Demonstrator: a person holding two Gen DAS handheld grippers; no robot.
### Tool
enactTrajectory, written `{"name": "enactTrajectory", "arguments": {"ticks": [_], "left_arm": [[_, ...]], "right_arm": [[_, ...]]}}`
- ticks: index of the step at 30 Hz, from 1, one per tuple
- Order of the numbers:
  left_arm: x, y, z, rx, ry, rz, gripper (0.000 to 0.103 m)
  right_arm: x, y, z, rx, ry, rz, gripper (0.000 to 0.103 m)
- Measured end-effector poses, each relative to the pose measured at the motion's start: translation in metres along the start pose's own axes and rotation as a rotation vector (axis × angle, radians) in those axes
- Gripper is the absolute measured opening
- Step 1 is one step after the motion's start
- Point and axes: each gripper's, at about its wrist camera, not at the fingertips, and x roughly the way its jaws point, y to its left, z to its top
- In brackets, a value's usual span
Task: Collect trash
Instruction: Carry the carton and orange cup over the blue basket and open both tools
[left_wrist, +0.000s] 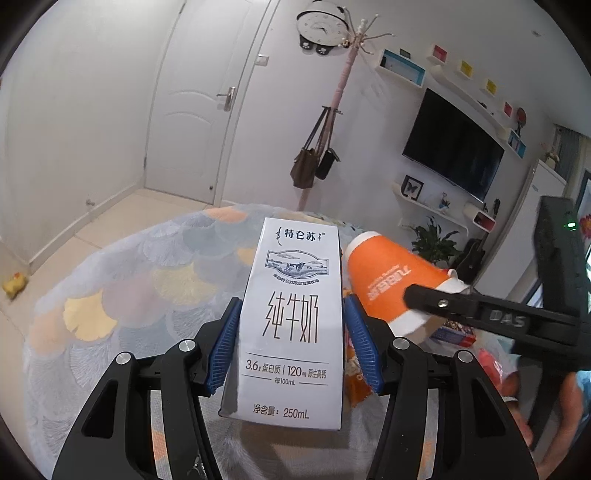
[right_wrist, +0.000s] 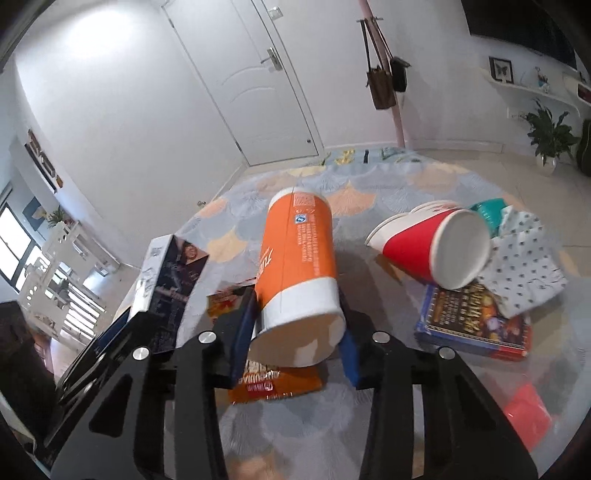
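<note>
At frame centre, the left gripper (left_wrist: 291, 343) jaws clamp a white milk carton (left_wrist: 291, 328) and the right gripper (right_wrist: 299, 332) jaws clamp an orange cup (right_wrist: 299, 262), above a worktop (right_wrist: 369, 184) with bare cloth toward its far edge.

milk carton (left_wrist: 291, 325): white, black lettering, blue-grey cow vignette | paper cup (right_wrist: 299, 266): orange, white band and rim | second cup (right_wrist: 432, 247): red, white inside | tablecloth (left_wrist: 147, 280): pale blue, peach and yellow fan scallops | gripper pads (left_wrist: 221, 347): blue | napkin (right_wrist: 524, 266): white, dark dots
</note>
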Motion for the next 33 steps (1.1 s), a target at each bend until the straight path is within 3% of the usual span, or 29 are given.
{"name": "enactTrajectory", "arguments": {"ticks": [8, 13, 20, 28, 33], "left_arm": [[-0.020, -0.028, 0.013, -0.006, -0.051, -0.108, 0.054], [-0.029, -0.074, 0.025, 0.041, -0.083, -0.171, 0.054], [-0.027, -0.140, 0.029, 0.082, -0.095, -0.261, 0.054], [-0.009, -0.228, 0.018, 0.164, -0.058, -0.357, 0.054], [0.018, -0.286, -0.003, 0.211, 0.022, -0.425, 0.054]], "right_arm": [[-0.067, -0.008, -0.003, -0.028, -0.122, -0.032, 0.037], [-0.115, -0.032, -0.007, 0.008, -0.203, -0.063, 0.037], [-0.183, -0.082, -0.014, 0.062, -0.311, -0.182, 0.037], [-0.242, -0.148, -0.034, 0.127, -0.369, -0.338, 0.037], [-0.259, -0.201, -0.057, 0.203, -0.355, -0.411, 0.037]]}}
